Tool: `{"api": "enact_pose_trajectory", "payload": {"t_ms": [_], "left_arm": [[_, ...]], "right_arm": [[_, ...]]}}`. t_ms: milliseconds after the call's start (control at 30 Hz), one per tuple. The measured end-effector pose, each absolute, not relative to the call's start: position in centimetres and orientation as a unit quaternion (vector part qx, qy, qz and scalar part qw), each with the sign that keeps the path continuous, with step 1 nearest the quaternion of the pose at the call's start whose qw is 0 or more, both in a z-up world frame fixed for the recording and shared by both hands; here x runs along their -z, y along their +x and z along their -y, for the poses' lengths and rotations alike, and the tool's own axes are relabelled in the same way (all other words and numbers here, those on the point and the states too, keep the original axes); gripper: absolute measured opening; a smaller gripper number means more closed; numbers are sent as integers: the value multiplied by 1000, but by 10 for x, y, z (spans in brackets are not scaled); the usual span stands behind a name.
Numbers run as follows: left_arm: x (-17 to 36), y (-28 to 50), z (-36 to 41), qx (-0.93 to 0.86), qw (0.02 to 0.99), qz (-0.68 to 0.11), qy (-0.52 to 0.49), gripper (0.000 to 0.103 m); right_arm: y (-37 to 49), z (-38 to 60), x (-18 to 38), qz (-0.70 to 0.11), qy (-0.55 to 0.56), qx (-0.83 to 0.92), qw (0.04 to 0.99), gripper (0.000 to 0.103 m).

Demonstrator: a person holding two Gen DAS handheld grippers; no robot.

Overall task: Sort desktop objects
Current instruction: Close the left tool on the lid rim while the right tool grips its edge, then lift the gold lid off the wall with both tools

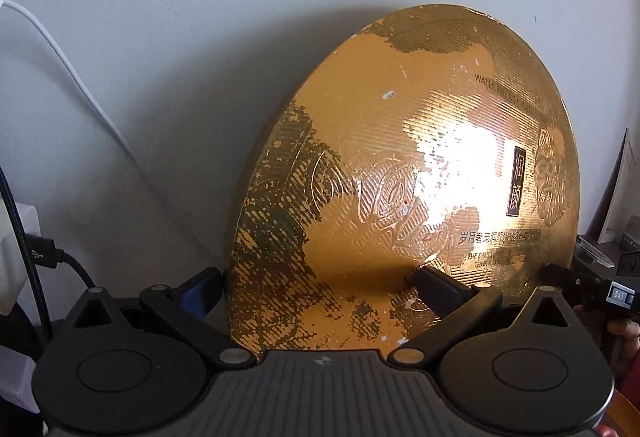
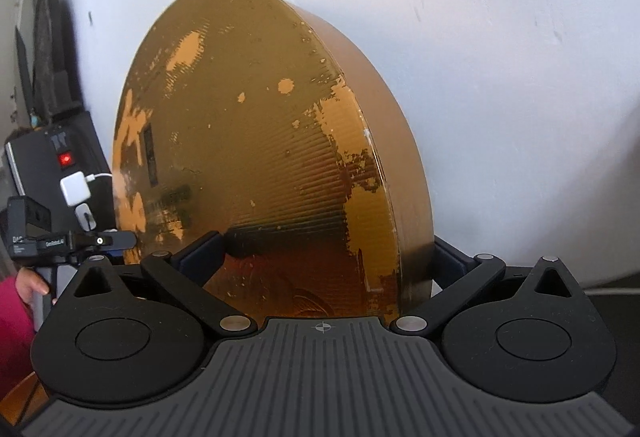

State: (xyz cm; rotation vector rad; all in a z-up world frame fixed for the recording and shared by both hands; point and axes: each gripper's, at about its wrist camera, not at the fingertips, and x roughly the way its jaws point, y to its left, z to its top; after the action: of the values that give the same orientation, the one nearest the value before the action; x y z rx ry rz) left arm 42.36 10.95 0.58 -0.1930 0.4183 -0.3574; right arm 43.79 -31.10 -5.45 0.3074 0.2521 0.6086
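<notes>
A round gold box [image 1: 400,165], its foil worn and printed with text, stands on its edge against a white wall. My left gripper [image 1: 320,285] is shut on its lower left rim, with one finger behind the box and the other fingertip [image 1: 436,283] pressed on the front face. The same gold box [image 2: 256,141] fills the right wrist view, with its brown side wall showing. My right gripper [image 2: 328,249] is shut on the lower right rim, one finger on the face and one behind. Each gripper shows in the other's view: the right gripper [image 1: 580,283] and the left gripper [image 2: 100,241].
A white cable [image 1: 68,65] and a black USB plug [image 1: 44,253] hang by a white socket at the left. A black unit with a red light [image 2: 64,159] and a white charger [image 2: 74,189] stand left of the box. A hand in a pink sleeve [image 2: 28,287] holds the left gripper.
</notes>
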Motion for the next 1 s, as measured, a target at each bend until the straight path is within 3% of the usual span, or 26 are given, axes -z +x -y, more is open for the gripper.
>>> {"api": "enact_pose_trajectory", "payload": {"t_ms": [600,1000], "left_arm": [[2,412,-95,151,972,-159,-89,103],[-50,369,-75,156,983,-52,-78,103]], "right_arm": [[433,309,54,-95,163,-296,936,102],[386,312,2,3,142,-292,946,102]]}}
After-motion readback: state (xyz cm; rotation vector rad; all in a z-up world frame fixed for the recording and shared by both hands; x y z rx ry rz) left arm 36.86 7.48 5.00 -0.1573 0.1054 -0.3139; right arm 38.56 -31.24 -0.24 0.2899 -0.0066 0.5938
